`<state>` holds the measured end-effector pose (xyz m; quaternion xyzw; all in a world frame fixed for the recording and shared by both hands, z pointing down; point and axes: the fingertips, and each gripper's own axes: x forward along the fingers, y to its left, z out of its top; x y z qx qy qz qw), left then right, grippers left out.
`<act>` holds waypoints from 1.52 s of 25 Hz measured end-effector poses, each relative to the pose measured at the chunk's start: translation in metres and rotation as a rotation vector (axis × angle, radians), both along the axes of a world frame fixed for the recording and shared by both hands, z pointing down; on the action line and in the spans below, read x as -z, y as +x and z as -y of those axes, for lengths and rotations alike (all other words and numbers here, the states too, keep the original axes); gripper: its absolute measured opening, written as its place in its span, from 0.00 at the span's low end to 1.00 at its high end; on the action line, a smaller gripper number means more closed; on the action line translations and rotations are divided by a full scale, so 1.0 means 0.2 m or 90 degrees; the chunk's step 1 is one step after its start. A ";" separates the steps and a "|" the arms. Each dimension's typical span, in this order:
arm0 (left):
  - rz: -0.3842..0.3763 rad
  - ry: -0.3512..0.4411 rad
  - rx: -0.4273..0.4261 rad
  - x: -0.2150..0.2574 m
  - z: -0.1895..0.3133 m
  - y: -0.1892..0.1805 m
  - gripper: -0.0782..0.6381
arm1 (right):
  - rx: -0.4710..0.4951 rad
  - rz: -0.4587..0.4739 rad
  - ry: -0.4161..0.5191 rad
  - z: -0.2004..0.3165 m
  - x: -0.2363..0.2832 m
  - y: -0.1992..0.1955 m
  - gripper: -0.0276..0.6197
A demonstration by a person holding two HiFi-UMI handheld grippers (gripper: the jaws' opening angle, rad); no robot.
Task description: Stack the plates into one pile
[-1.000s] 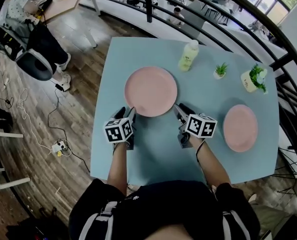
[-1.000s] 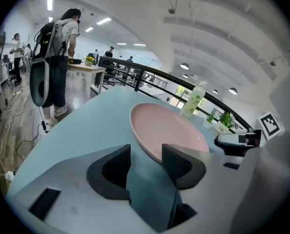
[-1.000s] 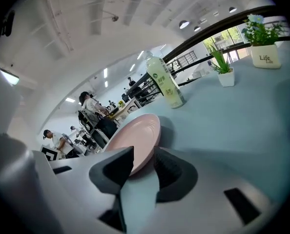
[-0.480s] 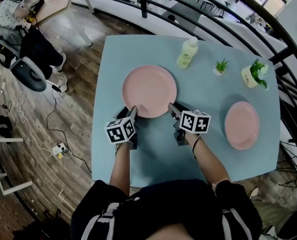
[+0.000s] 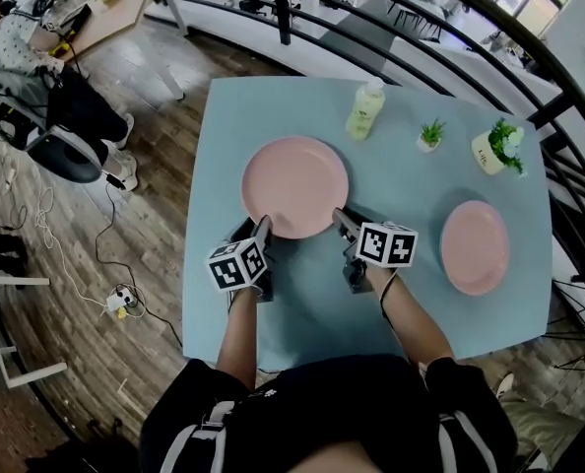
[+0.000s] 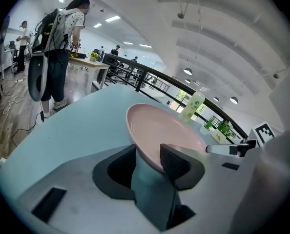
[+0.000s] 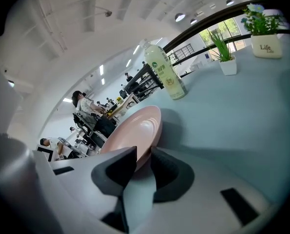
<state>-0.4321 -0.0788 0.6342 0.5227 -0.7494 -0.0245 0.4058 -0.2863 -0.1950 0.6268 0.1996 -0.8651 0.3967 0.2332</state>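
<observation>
The large pink plate (image 5: 294,185) lies mid-table (image 5: 312,308), with the small pink plate (image 5: 475,247) well apart at the right. My right gripper (image 5: 340,217) pinches the large plate's near rim. My left gripper (image 5: 258,227) straddles that rim, its jaws just closing but not yet pressing. The plate looks rigid and breakable (probably slick too), so I judge two rim holds safest.

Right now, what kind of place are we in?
Probably an open-plan office or lab, perhaps on an upper level: a person sits working at a wooden desk, an office chair stands nearby, and a black railing curves behind the blue table.
</observation>
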 end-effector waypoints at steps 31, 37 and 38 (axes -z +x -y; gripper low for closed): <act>0.013 0.044 -0.172 0.20 0.20 0.75 0.33 | -0.192 0.025 0.028 0.00 0.26 0.86 0.17; 0.015 0.051 -0.210 0.25 0.33 0.95 0.33 | -0.240 0.022 0.045 0.08 0.29 1.09 0.17; 0.013 0.052 -0.217 0.26 0.35 0.98 0.33 | -0.248 0.023 0.047 0.10 0.30 1.13 0.17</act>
